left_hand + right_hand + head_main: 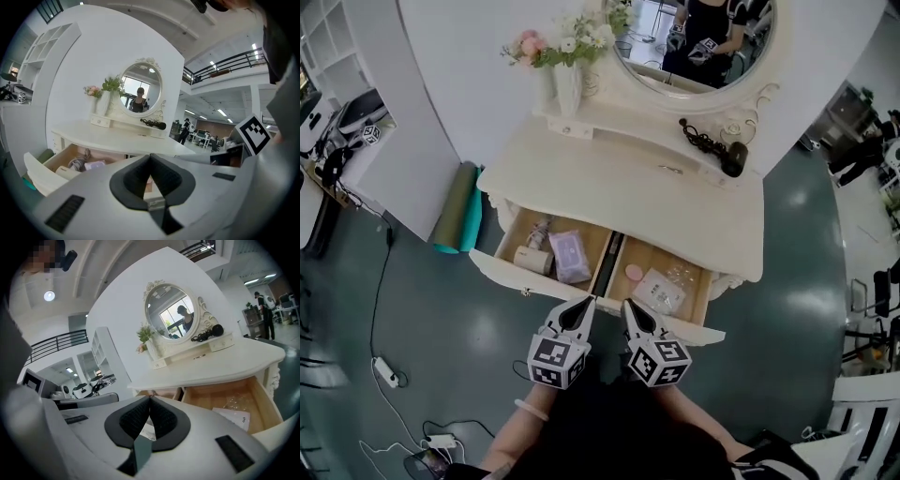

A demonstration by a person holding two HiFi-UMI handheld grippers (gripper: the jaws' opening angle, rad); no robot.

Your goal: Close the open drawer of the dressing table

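Observation:
The cream dressing table [628, 183] stands in front of me with an oval mirror [694, 37]. Two side-by-side drawers are pulled out: the left drawer [502, 272] holds a purple packet [570, 255] and a roll, the right drawer [698, 330] holds a clear bag [659, 291] and a pink disc. My left gripper [586, 302] and right gripper [628, 306] hover side by side just before the drawer fronts, near the gap between them, both shut and holding nothing. The left gripper [150, 157] view shows the left drawer [61, 161]; the right gripper [150, 398] view shows the right drawer [229, 401].
On the tabletop are a vase of flowers [567, 80] at back left and a black hair dryer [720, 152] at back right. A green rolled mat [455, 208] leans at the table's left. Cables and a power strip [384, 372] lie on the floor at left.

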